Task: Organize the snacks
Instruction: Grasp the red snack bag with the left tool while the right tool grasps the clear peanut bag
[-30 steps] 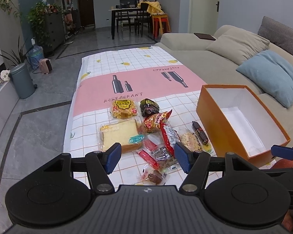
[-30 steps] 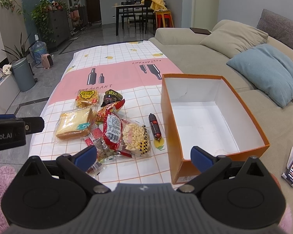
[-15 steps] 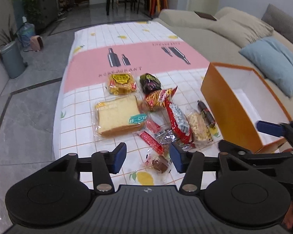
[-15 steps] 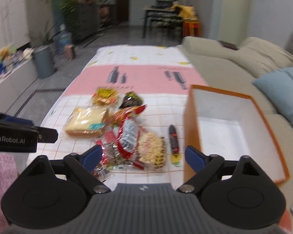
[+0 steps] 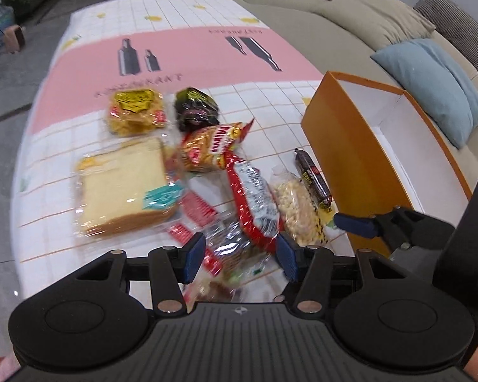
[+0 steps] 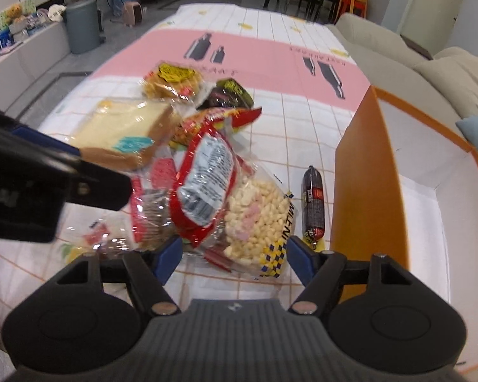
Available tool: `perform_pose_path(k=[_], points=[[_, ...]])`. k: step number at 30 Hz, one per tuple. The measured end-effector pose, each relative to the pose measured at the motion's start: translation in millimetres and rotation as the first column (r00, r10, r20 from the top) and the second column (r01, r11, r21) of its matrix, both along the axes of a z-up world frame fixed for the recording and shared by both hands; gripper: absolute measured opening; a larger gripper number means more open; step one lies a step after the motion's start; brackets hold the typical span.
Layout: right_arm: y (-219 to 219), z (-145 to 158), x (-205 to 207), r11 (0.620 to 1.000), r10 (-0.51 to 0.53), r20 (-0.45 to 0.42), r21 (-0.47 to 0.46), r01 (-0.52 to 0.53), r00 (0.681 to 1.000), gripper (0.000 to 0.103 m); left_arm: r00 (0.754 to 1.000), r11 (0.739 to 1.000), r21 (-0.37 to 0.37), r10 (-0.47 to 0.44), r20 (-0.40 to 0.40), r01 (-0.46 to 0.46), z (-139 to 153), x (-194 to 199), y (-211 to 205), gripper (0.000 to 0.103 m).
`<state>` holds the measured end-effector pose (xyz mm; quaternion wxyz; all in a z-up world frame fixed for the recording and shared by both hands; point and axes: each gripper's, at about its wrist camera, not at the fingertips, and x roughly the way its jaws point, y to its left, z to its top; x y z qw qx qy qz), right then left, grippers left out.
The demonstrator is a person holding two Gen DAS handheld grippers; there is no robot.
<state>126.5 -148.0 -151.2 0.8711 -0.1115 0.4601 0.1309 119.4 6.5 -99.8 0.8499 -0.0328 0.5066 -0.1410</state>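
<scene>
A heap of wrapped snacks lies on the tablecloth: a sliced bread pack (image 5: pixel 124 187), a yellow pack (image 5: pixel 135 111), a dark pack (image 5: pixel 196 108), a red bag (image 5: pixel 253 200), a puffed-corn bag (image 6: pixel 258 219) and a dark sausage (image 6: pixel 314 203). An open orange box (image 5: pixel 344 146) stands to their right; its inside is white and holds nothing (image 6: pixel 430 210). My left gripper (image 5: pixel 240 256) is open just above the near small packs. My right gripper (image 6: pixel 234 259) is open with the puffed-corn bag between its fingers, not clamped.
The table (image 5: pixel 191 47) carries a pink and white checked cloth. A beige sofa (image 5: pixel 366 22) with a blue cushion (image 5: pixel 436 82) runs along the right. A bin (image 6: pixel 83 25) and plants stand on the floor at the left.
Both grippers have moved down and forward toward the snack heap. The right gripper has swung left from facing the box, and its open fingers now straddle the puffed-corn bag.
</scene>
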Motion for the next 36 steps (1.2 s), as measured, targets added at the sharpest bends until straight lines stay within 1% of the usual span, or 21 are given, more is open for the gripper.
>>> perform_pose_path(k=[4, 8, 10, 14, 19, 21, 23, 25, 27, 28, 29, 31, 33, 36], points=[[0.0, -15.4, 14.4, 1.0, 0.0, -0.019, -0.018, -0.001, 1.0, 0.072, 0.999, 0.999, -0.032, -0.008, -0.052, 0.006, -19.0, 26.4, -6.2, 0.06], [-3.4, -25.8, 25.4, 1.0, -0.008, -0.058, 0.02, 0.01, 0.998, 0.072, 0.995, 0.998, -0.062, -0.01, -0.096, 0.004, -36.1, 46.7, -11.0, 0.06], [-3.0, -29.5, 26.7, 1.0, -0.003, -0.057, 0.019, 0.004, 0.998, 0.073, 0.994, 0.998, -0.065, -0.011, -0.111, 0.004, -42.9, 53.2, -14.2, 0.06], [-4.0, -34.3, 30.1, 1.0, -0.008, -0.058, 0.017, 0.01, 0.998, 0.076, 0.995, 0.998, -0.067, -0.001, -0.103, -0.006, -50.0, 61.9, -18.5, 0.059], [-3.3, -35.4, 32.9, 0.999, -0.028, -0.028, 0.015, 0.028, 0.999, 0.075, 0.993, 0.998, -0.066, 0.002, -0.116, -0.009, -54.5, 70.4, -22.6, 0.057], [-2.0, -33.8, 31.2, 0.999, -0.034, -0.028, 0.01, 0.034, 0.999, 0.071, 0.994, 0.998, -0.065, -0.008, -0.11, 0.001, -54.4, 70.9, -27.2, 0.055], [-0.8, -32.5, 28.8, 0.999, -0.037, -0.022, -0.01, 0.037, 0.999, 0.049, 0.991, 0.997, -0.079, -0.014, -0.132, 0.004, -57.8, 74.1, -30.5, 0.055], [-0.9, -31.3, 27.1, 0.999, -0.031, -0.02, -0.02, 0.031, 0.999, 0.046, 0.99, 0.995, -0.099, -0.011, -0.143, -0.004, -58.8, 75.2, -30.6, 0.054], [-2.9, -28.3, 26.5, 0.999, -0.036, -0.022, -0.01, 0.036, 0.999, 0.042, 0.989, 0.992, -0.129, -0.008, -0.15, -0.012, -57.9, 74.9, -29.7, 0.041], [-4.5, -26.5, 26.4, 0.999, -0.042, -0.025, 0.001, 0.042, 0.999, 0.04, 0.989, 0.991, -0.134, -0.003, -0.15, -0.018, -56.3, 73.7, -30.0, 0.04], [-5.5, -24.3, 25.7, 0.999, -0.045, -0.028, 0.01, 0.045, 0.999, 0.038, 0.99, 0.992, -0.124, -0.008, -0.138, -0.009, -53.5, 71.3, -32.2, 0.034], [-5.9, -21.8, 22.5, 0.999, -0.039, -0.028, 0.022, 0.04, 0.999, 0.035, 0.994, 0.996, -0.089, -0.013, -0.107, 0.003, -46.8, 64.8, -37.3, 0.034], [-4.4, -17.9, 18.3, 0.999, -0.03, -0.025, 0.033, 0.031, 0.999, 0.031, 0.996, 0.997, -0.071, -0.004, -0.094, -0.003, -40.2, 59.0, -38.1, 0.033], [-2.5, -10.0, 8.7, 0.999, -0.006, -0.01, 0.042, 0.007, 1.0, 0.03, 0.994, 0.995, -0.091, 0.043, -0.097, -0.052, -31.6, 53.0, -27.3, 0.031]])
